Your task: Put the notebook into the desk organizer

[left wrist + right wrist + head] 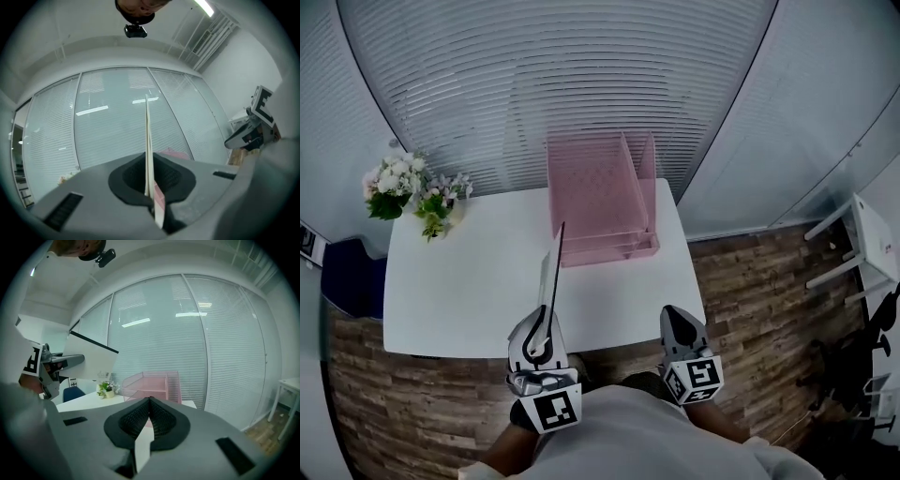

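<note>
Over the near edge of the white surface (469, 281), we're holding the notebook (551, 277) up in the air. The left gripper (539, 337) is clamping its lower edge tight in its jaws, so it's standing upright with the thin side facing us. We're guessing that's on purpose: the pink desk organizer (600, 197) at the far side has upright dividers, so a vertical notebook should slip between them without a re-grip. The notebook is well apart from the organizer, so the whole carry is ahead of us. The right gripper (680, 328) is hanging by the near right corner, jaws pressed together on nothing (probably just parked clear of the path). The flowers (412, 192) at the far left aren't sitting in the way.
</note>
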Motion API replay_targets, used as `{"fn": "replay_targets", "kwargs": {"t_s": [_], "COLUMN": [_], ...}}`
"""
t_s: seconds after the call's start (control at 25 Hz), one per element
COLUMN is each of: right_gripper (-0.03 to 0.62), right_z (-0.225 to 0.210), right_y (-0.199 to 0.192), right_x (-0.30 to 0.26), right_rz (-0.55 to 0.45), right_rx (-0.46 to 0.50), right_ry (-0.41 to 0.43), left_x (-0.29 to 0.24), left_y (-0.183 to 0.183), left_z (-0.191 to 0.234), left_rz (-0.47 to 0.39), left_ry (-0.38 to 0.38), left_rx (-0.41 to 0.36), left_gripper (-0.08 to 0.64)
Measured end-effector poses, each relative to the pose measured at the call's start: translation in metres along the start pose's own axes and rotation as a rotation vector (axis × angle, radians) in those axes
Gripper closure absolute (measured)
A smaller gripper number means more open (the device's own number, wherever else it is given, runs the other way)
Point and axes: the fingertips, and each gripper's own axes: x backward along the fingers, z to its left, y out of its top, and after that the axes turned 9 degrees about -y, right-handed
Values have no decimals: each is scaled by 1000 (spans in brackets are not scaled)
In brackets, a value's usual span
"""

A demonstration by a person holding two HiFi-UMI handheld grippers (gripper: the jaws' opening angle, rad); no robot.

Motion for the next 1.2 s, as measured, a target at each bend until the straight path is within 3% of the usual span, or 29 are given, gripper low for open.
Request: {"fn": "replay_targets", "kwargs": {"t_s": [0.12,0.2,0.36,0.52,0.92,1.2], "right_gripper": [580,580,580,580,580,580], "right_z": [1,-6,-26,-49,-141,-173], "right_y": [-4,-10,-10,5,3,-11], "right_x": [-9,-11,-29,-41,-51,-54], "right_rz": [8,23,24,-8,-2,27], "right_rx": [-18,-25,-55,-52,-85,-103], "right_ry": [-28,-45,-54,-36,-106,-139], "left_x": [-28,-48,-103,-165,-284,-326], "left_y": [31,45,59,58,16,-31], "left_z": [10,8,-4,-18,-32,-33], "left_rz": [-130,-146,-106,2,243,374], "left_ry": [-16,-33,-53,-80,-193,-293], "left_rx": [-202,-354,-612,-846,-1120,-1147], "left_gripper": [543,543,543,543,543,543]}}
